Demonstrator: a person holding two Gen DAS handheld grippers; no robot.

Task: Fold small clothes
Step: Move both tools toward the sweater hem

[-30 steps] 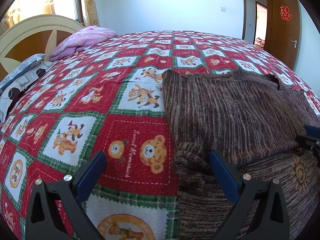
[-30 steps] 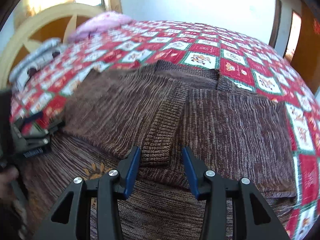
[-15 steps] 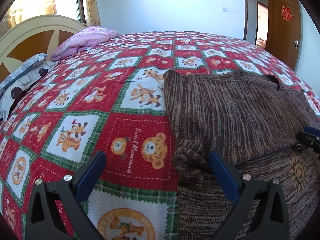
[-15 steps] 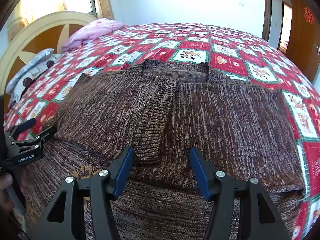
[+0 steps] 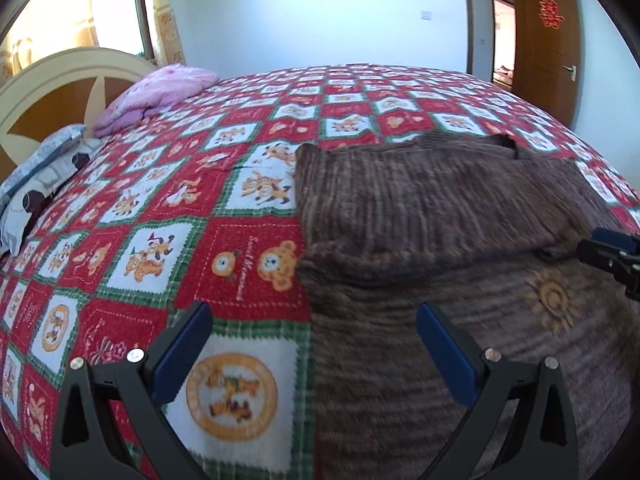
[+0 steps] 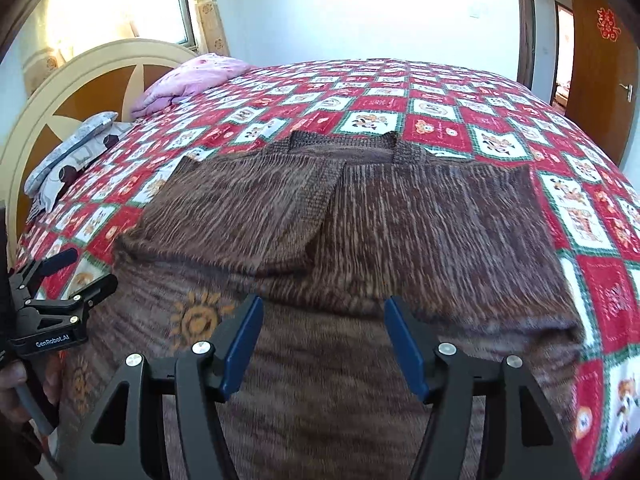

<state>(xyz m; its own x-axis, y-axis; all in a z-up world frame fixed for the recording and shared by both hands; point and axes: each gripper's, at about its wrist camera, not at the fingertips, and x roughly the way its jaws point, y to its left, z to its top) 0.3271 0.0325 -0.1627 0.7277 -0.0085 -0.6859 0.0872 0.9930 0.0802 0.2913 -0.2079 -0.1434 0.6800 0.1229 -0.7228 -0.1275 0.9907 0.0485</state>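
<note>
A brown striped knit sweater [image 6: 400, 232] lies flat on the bed, both sleeves folded in across its chest, collar at the far edge. A small orange sun motif [image 6: 196, 316] shows on its near part. It also shows in the left wrist view [image 5: 440, 216]. My right gripper [image 6: 322, 340] is open and empty, above the sweater's near middle. My left gripper [image 5: 312, 344] is open and empty, straddling the sweater's left edge. The left gripper also appears at the left of the right wrist view [image 6: 64, 280], and the right gripper's tip at the right of the left wrist view [image 5: 612, 248].
The bed has a red, green and white bear-print quilt [image 5: 192, 200]. A pink folded blanket [image 5: 160, 92] and grey pillows [image 5: 36, 176] lie by the cream headboard [image 5: 60, 76] at far left. A wooden door [image 5: 548, 40] stands at far right.
Both grippers have pulled back and risen from the sweater. The right gripper's jaws have opened wider. The sweater has not moved.
</note>
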